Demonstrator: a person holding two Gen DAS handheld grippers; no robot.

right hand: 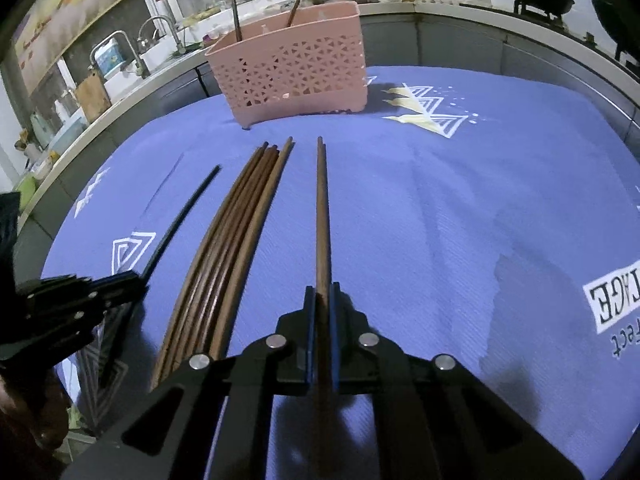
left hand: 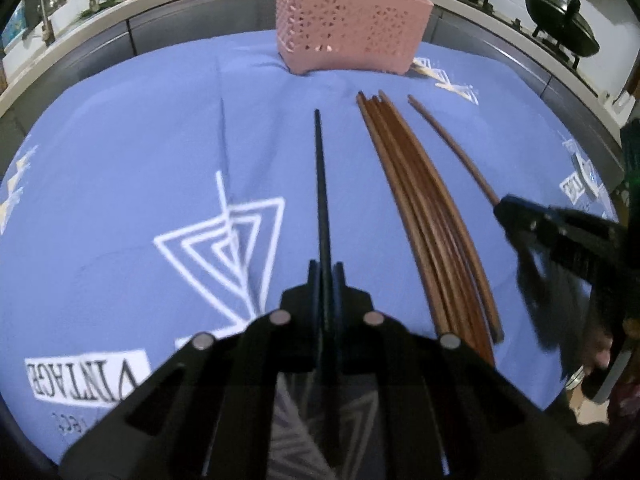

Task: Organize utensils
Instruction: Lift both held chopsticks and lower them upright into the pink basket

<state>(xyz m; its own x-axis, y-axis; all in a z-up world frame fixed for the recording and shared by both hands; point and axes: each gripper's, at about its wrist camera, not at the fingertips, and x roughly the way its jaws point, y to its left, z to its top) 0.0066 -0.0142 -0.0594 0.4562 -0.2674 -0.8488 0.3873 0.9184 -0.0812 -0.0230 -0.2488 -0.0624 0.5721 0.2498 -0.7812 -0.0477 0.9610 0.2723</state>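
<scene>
My left gripper point(left hand: 326, 276) is shut on a black chopstick point(left hand: 322, 184) that points away toward a pink perforated basket point(left hand: 348, 28). Seen from the right wrist, my right gripper point(right hand: 322, 296) is shut on a single brown chopstick point(right hand: 322, 208). Between the two lies a bundle of several brown chopsticks point(left hand: 424, 216) point(right hand: 232, 240) on the blue cloth point(left hand: 120, 160). Each gripper shows in the other view: the right gripper point(left hand: 504, 208) at the right edge, the left gripper point(right hand: 136, 280) at the left edge. The basket point(right hand: 292, 76) holds two upright utensils.
The blue printed cloth point(right hand: 480, 200) covers the table. Behind it runs a kitchen counter with a sink and taps point(right hand: 152, 40) on the left and black woks point(left hand: 560, 28) on burners at the right. A person's hand point(right hand: 20, 412) is at the lower left.
</scene>
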